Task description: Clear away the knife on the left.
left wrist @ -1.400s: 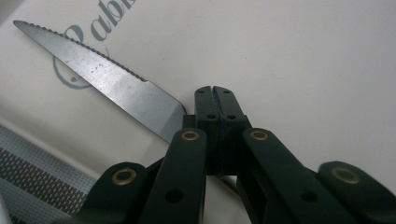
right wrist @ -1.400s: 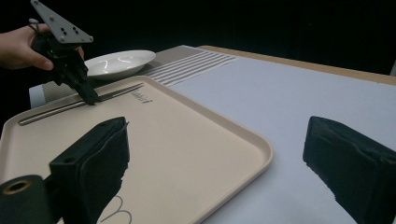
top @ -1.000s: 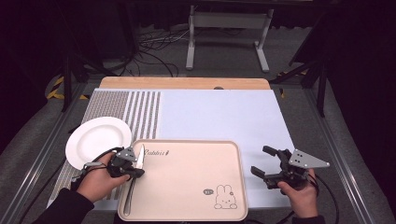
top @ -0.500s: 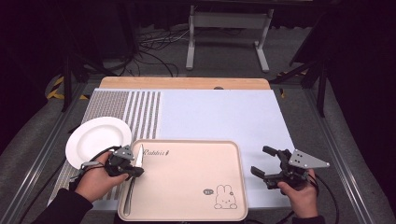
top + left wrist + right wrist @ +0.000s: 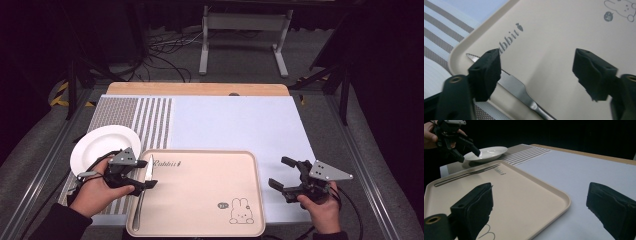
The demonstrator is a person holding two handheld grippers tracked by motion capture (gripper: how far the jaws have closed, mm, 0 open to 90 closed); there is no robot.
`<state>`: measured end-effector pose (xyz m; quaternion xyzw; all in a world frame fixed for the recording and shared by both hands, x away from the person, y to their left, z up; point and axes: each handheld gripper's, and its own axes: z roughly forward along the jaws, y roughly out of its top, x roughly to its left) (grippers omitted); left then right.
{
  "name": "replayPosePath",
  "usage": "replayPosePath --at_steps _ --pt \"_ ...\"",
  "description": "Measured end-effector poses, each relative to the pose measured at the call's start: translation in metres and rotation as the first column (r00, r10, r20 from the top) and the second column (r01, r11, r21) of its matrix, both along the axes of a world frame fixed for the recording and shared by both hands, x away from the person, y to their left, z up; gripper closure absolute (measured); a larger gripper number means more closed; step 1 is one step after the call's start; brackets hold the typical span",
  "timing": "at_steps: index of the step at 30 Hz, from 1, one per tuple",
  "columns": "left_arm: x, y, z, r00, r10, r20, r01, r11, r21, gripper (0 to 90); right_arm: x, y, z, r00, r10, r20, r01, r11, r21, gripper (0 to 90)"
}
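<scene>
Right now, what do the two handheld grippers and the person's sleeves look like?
Both are black. The left gripper and the right gripper each have two blocky black fingers with small screw holes. Each carries a grey three-cornered plate on top and trails a dark cable. The sleeves look dark.

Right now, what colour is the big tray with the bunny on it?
The flat rectangular plastic tray is pale beige, with a small rabbit drawing; the high view shows it best.
</scene>
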<state>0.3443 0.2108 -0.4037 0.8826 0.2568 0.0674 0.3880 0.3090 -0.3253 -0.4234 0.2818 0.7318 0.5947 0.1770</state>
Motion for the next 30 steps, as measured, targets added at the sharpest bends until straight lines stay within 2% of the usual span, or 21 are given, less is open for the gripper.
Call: replayPosePath --at_steps 2,4,6,8,9,10,11,13,14,18,21,23,25,30 --pt "-0.002 0.003 0.002 0.9999 0.002 0.015 -0.002 0.9999 -0.014 15.4 0.000 0.000 0.000 1.0000 -0.001 0.001 0.001 1.0000 0.001 7.5" --pt "-0.005 0.009 0.003 0.9991 0.011 0.041 -0.009 0.9987 -0.051 13.1 0.000 0.000 0.000 1.0000 0.000 0.004 0.000 1.0000 0.001 7.3" --pt "-0.007 0.013 0.003 0.9979 0.017 0.063 -0.013 0.9975 -0.070 12.2 0.000 0.000 0.000 1.0000 0.000 0.004 0.000 1.0000 0.000 7.2" --pt "-0.011 0.020 0.001 0.9951 0.025 0.095 -0.014 0.9937 -0.111 11.7 0.000 0.000 0.000 1.0000 0.000 0.004 0.000 1.0000 -0.001 7.1" --pt "-0.011 0.020 0.001 0.9951 0.025 0.095 -0.014 0.9937 -0.111 10.9 0.000 0.000 -0.001 1.0000 -0.002 0.000 0.002 1.0000 0.000 7.0" --pt "-0.014 0.026 -0.002 0.9924 0.030 0.119 -0.012 0.9886 -0.150 10.2 0.000 0.000 -0.001 1.0000 -0.005 0.000 0.005 1.0000 -0.002 7.0" --pt "-0.016 0.029 -0.004 0.9910 0.033 0.130 -0.010 0.9856 -0.169 9.9 0.000 0.000 -0.001 1.0000 -0.005 -0.001 0.005 1.0000 -0.003 7.0" --pt "-0.020 0.035 -0.006 0.9868 0.038 0.157 -0.008 0.9824 -0.186 9.0 0.000 0.001 -0.001 1.0000 -0.005 0.001 0.005 1.0000 -0.002 7.0" --pt "-0.020 0.035 -0.006 0.9868 0.038 0.157 -0.008 0.9824 -0.186 8.9 0.000 0.001 -0.001 1.0000 -0.005 0.001 0.005 1.0000 -0.002 7.0" --pt "-0.028 0.053 -0.010 0.9820 0.075 0.173 -0.027 0.9630 -0.268 7.9 0.000 0.001 -0.001 1.0000 -0.006 0.002 0.006 1.0000 -0.001 6.7" --pt "-0.032 0.065 -0.012 0.9750 0.102 0.197 -0.041 0.9555 -0.292 7.8 0.000 0.001 -0.001 1.0000 -0.004 0.000 0.004 1.0000 -0.004 6.4" --pt "-0.035 0.072 -0.016 0.9703 0.129 0.204 -0.060 0.9472 -0.315 7.8 0.000 0.001 -0.002 1.0000 -0.006 0.002 0.006 1.0000 -0.007 6.3" --pt "-0.037 0.080 -0.020 0.9697 0.141 0.199 -0.068 0.9401 -0.334 7.6 0.000 0.001 -0.001 1.0000 -0.008 0.001 0.008 1.0000 -0.004 6.3" --pt "-0.045 0.097 -0.028 0.9609 0.161 0.225 -0.087 0.9483 -0.305 7.5 0.001 0.000 -0.002 1.0000 -0.008 0.004 0.008 1.0000 -0.003 6.1"
